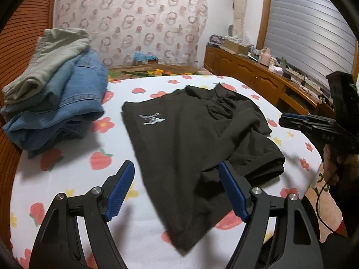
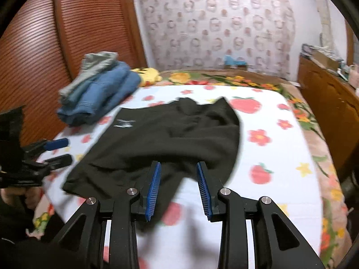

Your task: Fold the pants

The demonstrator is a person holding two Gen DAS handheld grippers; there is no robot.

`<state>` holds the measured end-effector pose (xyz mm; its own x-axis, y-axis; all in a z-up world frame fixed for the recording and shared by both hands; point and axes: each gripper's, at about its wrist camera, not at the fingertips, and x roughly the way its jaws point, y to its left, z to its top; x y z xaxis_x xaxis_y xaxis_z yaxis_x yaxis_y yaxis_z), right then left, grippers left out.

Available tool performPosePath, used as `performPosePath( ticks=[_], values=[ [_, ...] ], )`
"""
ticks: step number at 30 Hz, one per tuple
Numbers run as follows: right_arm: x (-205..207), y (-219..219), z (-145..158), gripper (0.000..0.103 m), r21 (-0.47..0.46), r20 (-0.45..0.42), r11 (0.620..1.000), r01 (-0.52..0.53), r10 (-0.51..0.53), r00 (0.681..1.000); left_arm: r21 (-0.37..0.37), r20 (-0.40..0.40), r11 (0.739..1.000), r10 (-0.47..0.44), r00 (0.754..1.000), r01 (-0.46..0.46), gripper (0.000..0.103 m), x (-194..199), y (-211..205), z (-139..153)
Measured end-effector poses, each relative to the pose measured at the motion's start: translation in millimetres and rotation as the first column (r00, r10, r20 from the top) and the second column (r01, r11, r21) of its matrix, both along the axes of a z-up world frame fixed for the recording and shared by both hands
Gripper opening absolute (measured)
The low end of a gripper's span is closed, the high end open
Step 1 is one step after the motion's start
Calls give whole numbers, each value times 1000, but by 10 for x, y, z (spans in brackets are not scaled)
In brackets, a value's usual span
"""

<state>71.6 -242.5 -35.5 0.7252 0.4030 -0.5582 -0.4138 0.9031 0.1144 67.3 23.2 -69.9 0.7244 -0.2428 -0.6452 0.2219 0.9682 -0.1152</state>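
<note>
My left jaws (image 1: 176, 187) stand wide apart and my right jaws (image 2: 178, 187) partly apart, both empty, above the near edge of the black pants (image 1: 193, 134); these lie crumpled on the bed (image 1: 74, 179), right of the stacked clothes (image 1: 56, 89)

Our left gripper (image 1: 176, 188) and right gripper (image 2: 178, 187) are matte black, with ribbed blue pads (image 1: 119, 192) lining the jaws, silver round screws (image 2: 132, 191) behind them, and triangular cut-outs further back.
</note>
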Motion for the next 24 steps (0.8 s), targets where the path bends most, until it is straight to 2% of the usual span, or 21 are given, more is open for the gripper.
performPosePath(
  ticks=[4,10,15,19,23,24],
  values=[
    [89,-119,-109,35,-36,-27,999,38,-39,999,-9,-20,1000,-28,999,28,69,47,-76,-51],
    [218,-9,-146,35,-65,-99,997,38,-44,994,-11,-40,998,-70,997,70,54,70,-185,-101],
    [334,52,-109,35,-84,-113,996,35,-44,993,-11,-55,995,-95,994,95,38,76,-262,-136],
    [379,135,-94,35,-114,-111,993,29,-42,993,-14,-58,993,-114,992,114,33,58,-311,-143],
    [380,181,-117,12,-118,-102,993,-4,-9,995,-17,-54,991,-135,989,134,22,32,-354,-134],
    [383,182,-117,10,-112,-103,994,-11,-1,995,-17,-52,991,-136,989,135,19,34,-356,-129]
  ],
)
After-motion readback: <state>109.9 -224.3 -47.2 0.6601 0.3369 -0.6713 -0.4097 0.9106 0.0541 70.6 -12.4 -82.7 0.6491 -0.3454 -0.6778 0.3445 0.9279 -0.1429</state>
